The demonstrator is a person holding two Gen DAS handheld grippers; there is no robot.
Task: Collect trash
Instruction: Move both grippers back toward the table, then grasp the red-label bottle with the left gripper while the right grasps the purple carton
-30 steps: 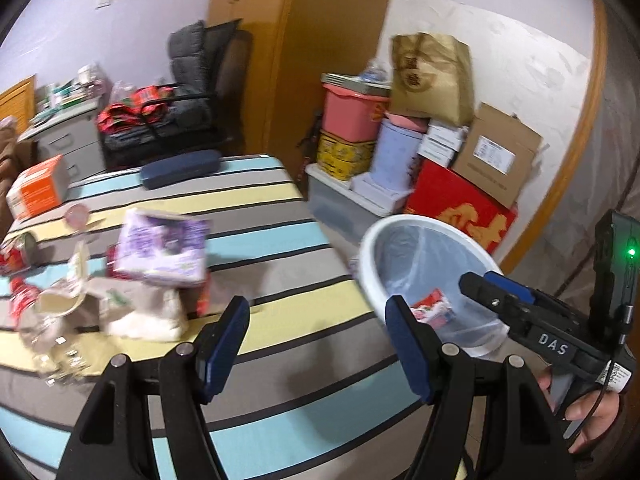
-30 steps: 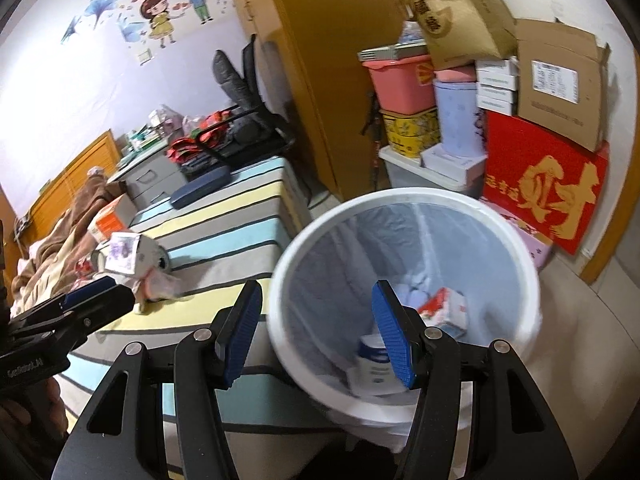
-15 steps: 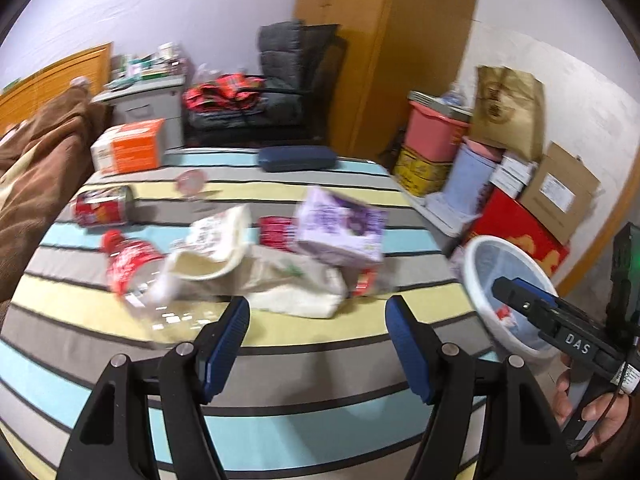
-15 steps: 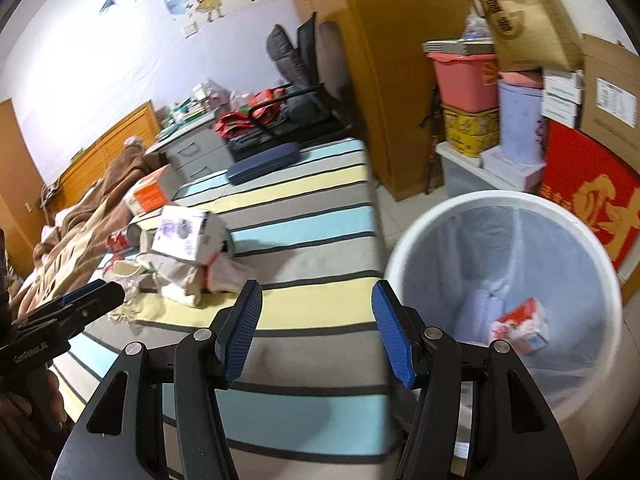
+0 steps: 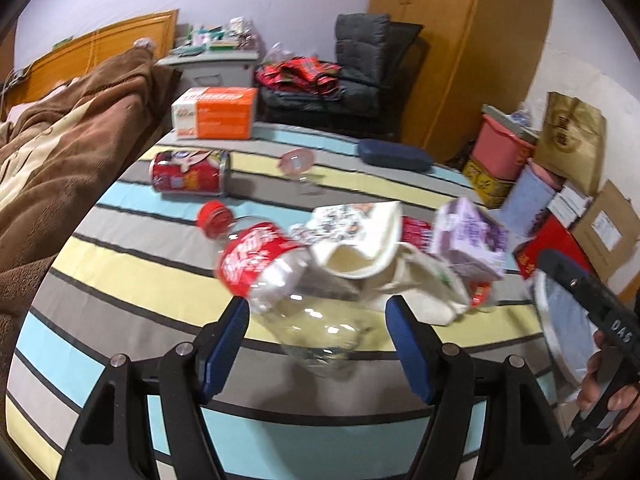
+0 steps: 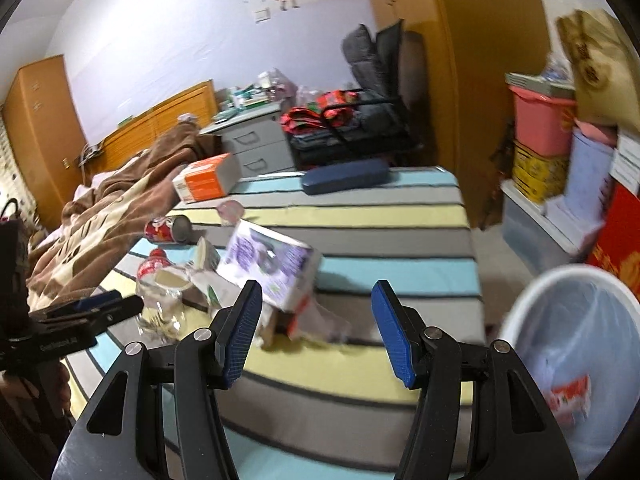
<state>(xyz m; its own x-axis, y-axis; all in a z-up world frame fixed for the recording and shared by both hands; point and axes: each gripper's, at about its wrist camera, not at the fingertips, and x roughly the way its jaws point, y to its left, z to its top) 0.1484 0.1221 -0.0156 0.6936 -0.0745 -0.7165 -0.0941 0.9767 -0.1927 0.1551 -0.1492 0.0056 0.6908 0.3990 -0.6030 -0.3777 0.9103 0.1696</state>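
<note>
A crushed clear bottle (image 5: pixel 280 276) with a red label and cap lies on the striped bed (image 5: pixel 132 280), its base between the fingertips of my open left gripper (image 5: pixel 316 320), pads apart from it. Against it lean a cream paper bowl (image 5: pixel 360 248) and a purple carton (image 5: pixel 472 240). In the right wrist view, my open right gripper (image 6: pixel 318 304) hangs empty over the bed's edge, just short of the purple carton (image 6: pixel 272 268). The white lined bin (image 6: pixel 516 316) stands on the floor to its right with a red packet (image 6: pixel 568 396) inside.
A red can (image 5: pixel 188 172), a pink lid (image 5: pixel 296 160), an orange box (image 5: pixel 216 112) and a dark blue case (image 5: pixel 394 154) lie farther back on the bed. A brown blanket (image 5: pixel 60 152) covers its left side. Stacked boxes (image 6: pixel 552 152) line the right wall.
Both views have swung away from the bin to the trash pile on the bed. My left gripper has come up to the bottle. My right gripper has left the bin's mouth.
</note>
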